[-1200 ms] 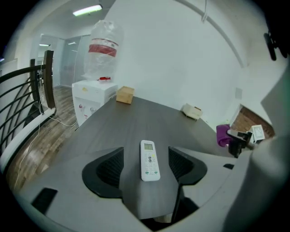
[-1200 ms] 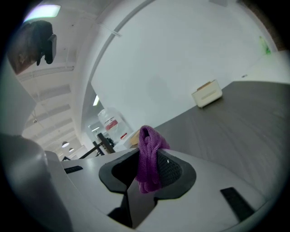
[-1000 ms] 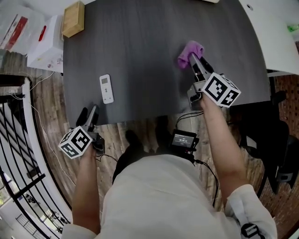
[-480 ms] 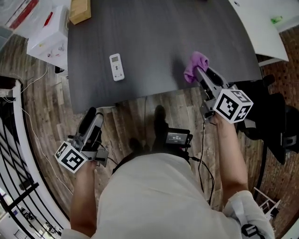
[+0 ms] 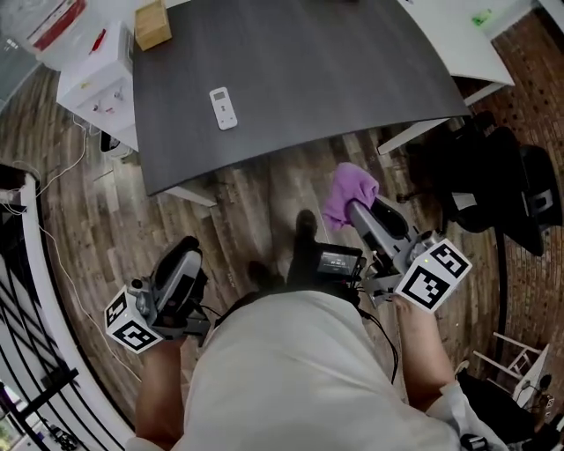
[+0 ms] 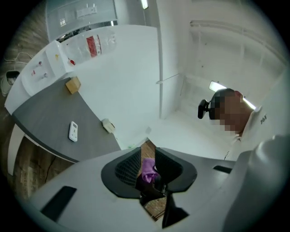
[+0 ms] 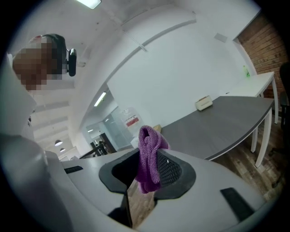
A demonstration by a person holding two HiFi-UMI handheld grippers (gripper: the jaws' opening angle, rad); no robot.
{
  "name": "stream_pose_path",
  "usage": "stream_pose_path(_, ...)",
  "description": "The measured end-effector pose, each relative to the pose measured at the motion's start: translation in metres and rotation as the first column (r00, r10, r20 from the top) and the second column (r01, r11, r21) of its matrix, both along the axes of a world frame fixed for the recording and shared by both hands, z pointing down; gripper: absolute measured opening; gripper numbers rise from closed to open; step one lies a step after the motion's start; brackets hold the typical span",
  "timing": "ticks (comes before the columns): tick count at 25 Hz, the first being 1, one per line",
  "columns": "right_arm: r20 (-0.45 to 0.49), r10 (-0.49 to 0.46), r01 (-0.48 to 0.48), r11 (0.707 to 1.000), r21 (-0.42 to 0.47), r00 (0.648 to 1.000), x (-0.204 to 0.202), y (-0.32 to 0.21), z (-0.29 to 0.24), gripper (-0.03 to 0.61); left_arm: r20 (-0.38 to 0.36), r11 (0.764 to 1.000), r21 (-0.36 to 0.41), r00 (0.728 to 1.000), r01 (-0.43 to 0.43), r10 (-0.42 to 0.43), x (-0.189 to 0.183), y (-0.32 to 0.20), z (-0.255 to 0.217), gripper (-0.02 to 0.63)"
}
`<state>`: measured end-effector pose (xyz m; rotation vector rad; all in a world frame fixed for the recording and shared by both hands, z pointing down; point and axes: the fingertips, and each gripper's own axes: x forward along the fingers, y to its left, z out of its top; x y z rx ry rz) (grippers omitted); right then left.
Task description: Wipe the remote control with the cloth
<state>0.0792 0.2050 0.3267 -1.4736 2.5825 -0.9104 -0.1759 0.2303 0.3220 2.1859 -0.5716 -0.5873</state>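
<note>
1. Presently the person stands back from the counter (image 5: 317, 70), with both tools held over the wooden floor (image 5: 264, 207). No wiping is under way at this distance.
2. Right gripper (image 5: 356, 210): its fingers are clamped on the purple cloth (image 5: 348, 187). A loose bunch pokes past the tips and a tail hangs below. Judgement: it is held this way so the soft wad, not the plastic, meets the target.
3. Left gripper (image 5: 186, 256): its fingers (image 6: 129, 168) have just been closing and now stand nearly together with a slim gap. Nothing is between them; the purple seen through the gap is the far cloth. Judgement: this tool is free, likely kept to steady the target during the rub.
4. The remote control (image 5: 223, 108) lies flat, buttons up, alone on the counter's left part, near the front edge. It is well apart from both tools and untouched. Judgement: it is easy to reach from the front.
5. A wooden block (image 5: 152, 24) sits at the far left corner, clear of the work.
6. Judgement: the cloth must first be carried back over the counter.
</note>
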Motion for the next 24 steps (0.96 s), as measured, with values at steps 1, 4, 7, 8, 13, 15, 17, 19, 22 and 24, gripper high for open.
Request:
stream_pose_path(1,0.012,0.0,0.0,1.0,0.015,1.0,-0.003,0.003,-0.007,0.11,-0.001,1.0,0.006,1.0,-0.01,0.01,0.002,0.005,-0.003,0.098)
stream_pose_path(4,0.026,0.002,-0.004,0.998,0.062,1.0,-0.001,0.005,-0.028,0.11,-0.015,1.0,0.016,1.0,-0.017,0.018,0.013,0.016,-0.01,0.098)
stream_pose_path(7,0.049,-0.003,-0.001,0.996,0.088,0.999,0.011,0.005,-0.043,0.11,-0.024,1.0,0.024,1.0,-0.01,0.011,0.025,0.027,-0.015,0.098)
stream_pose_path(8,0.053,-0.008,0.003,0.996,0.094,0.999,0.014,0.006,-0.046,0.11,-0.026,1.0,0.025,1.0,-0.004,0.004,0.029,0.03,-0.017,0.098)
stream_pose_path(13,0.037,-0.048,0.044,0.994,0.105,0.998,0.032,0.011,-0.055,0.11,-0.054,0.999,0.016,0.998,0.041,-0.04,0.05,0.039,-0.021,0.098)
stream_pose_path(15,0.024,-0.063,0.06,0.992,0.114,0.998,0.045,0.016,-0.058,0.11,-0.053,0.999,0.013,0.997,0.051,-0.05,0.068,0.043,-0.022,0.1)
stream_pose_path(17,0.017,-0.078,0.076,0.99,0.12,0.997,0.06,0.022,-0.059,0.11,-0.044,0.998,0.018,0.997,0.064,-0.064,0.09,0.046,-0.025,0.1)
stream_pose_path(19,0.016,-0.1,0.097,0.988,0.118,0.995,0.073,0.031,-0.059,0.11,-0.036,0.997,0.028,0.997,0.071,-0.07,0.114,0.052,-0.028,0.105)
stream_pose_path(22,0.009,-0.146,0.144,0.984,0.109,0.989,0.088,0.053,-0.057,0.109,-0.019,0.998,0.034,0.998,0.052,-0.052,0.155,0.063,-0.031,0.174)
stream_pose_path(24,0.001,-0.183,0.182,0.978,0.106,0.983,0.095,0.068,-0.058,0.109,-0.003,0.999,0.038,1.0,0.027,-0.027,0.184,0.07,-0.032,0.201)
